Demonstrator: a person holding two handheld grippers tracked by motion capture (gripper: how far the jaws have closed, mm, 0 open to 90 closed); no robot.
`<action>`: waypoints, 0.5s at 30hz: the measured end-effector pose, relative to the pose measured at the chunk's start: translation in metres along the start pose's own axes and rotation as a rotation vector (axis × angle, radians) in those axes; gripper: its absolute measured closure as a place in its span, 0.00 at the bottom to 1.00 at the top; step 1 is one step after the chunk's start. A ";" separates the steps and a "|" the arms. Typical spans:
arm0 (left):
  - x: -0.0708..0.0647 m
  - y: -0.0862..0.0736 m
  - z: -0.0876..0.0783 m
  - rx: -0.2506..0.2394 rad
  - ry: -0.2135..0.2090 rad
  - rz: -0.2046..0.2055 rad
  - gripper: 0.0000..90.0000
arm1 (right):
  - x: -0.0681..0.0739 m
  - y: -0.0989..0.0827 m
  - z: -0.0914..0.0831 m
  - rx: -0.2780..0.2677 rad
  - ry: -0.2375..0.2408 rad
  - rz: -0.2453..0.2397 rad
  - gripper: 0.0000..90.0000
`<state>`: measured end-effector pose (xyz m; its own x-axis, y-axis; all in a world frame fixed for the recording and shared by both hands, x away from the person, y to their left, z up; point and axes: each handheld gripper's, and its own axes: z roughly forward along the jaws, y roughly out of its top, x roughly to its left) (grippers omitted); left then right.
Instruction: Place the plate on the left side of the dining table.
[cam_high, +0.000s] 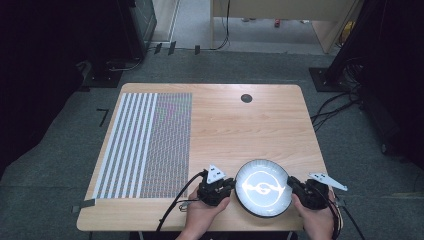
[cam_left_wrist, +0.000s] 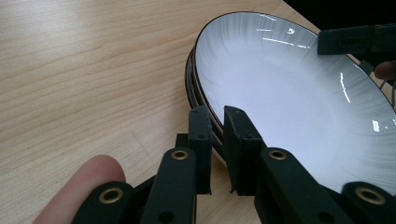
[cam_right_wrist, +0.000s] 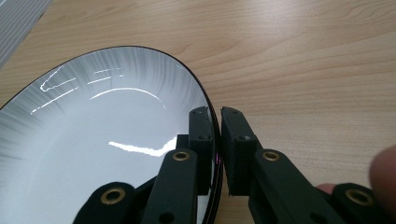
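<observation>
Wooden table (cam_high: 250, 130): glossy white dark-rimmed plate (cam_high: 263, 187), both rims gripped.

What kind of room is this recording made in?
Probably a lab or test room, not a home: a bare wooden table on grey carpet, a striped mat on it, and loose cables beside dark stands. Two grippers hold a plate.

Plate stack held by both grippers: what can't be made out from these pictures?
- How many plates are stacked: left gripper view, layered rims partly hidden behind the left gripper.
- Whether the stack rests on the table or is lifted: its underside is hidden in all views.
- Pattern inside the top plate: high view, washed out by glare.
- The rim section under the right gripper: right gripper view, covered by the jaws.
</observation>
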<state>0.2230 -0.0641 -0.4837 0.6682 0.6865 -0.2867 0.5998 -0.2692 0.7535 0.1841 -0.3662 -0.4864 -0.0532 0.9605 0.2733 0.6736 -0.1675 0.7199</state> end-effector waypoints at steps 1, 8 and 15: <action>0.002 0.000 0.000 -0.003 -0.004 -0.012 0.88 | 0.000 0.000 0.000 -0.002 -0.001 0.010 0.93; 0.002 0.000 -0.002 -0.029 -0.008 -0.039 0.79 | -0.005 0.002 -0.003 -0.033 0.040 0.042 0.99; -0.003 -0.003 0.004 -0.007 -0.025 -0.037 0.79 | -0.010 0.004 -0.004 -0.014 0.069 0.088 0.99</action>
<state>0.2215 -0.0680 -0.4874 0.6563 0.6788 -0.3296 0.6217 -0.2390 0.7459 0.1843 -0.3777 -0.4838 -0.0457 0.9244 0.3787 0.6674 -0.2538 0.7001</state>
